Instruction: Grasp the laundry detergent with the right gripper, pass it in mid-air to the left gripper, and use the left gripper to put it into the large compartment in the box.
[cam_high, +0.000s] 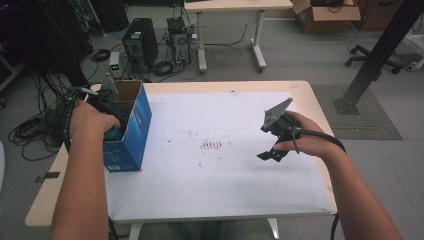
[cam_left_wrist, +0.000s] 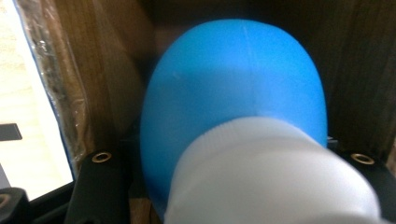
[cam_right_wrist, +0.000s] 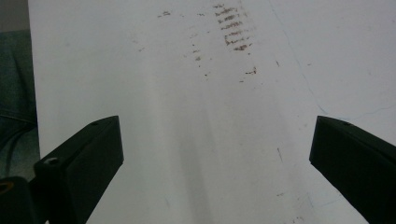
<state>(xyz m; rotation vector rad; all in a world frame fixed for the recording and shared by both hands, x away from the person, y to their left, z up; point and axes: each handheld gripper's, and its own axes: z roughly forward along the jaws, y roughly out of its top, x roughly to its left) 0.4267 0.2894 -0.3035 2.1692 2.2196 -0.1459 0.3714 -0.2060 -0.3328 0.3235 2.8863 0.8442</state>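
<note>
A blue cardboard box (cam_high: 132, 132) stands at the left of the table with its brown inside showing at the open top. My left gripper (cam_high: 113, 116) reaches into that opening. In the left gripper view its black jaws are shut on a blue bottle (cam_left_wrist: 233, 84) with a white ribbed cap (cam_left_wrist: 273, 175), and brown cardboard walls surround it. Right of the middle, my right gripper (cam_high: 274, 153) hovers just over the white sheet. Its jaws (cam_right_wrist: 215, 154) stand wide open with nothing between them.
The white sheet (cam_high: 225, 185) covering the tabletop carries a patch of brown marks (cam_high: 211, 145) near its middle. Beyond the table, the floor holds a computer tower (cam_high: 140, 42), loose cables, another desk (cam_high: 235, 6), a cardboard box (cam_high: 325, 15) and a black post (cam_high: 380, 50).
</note>
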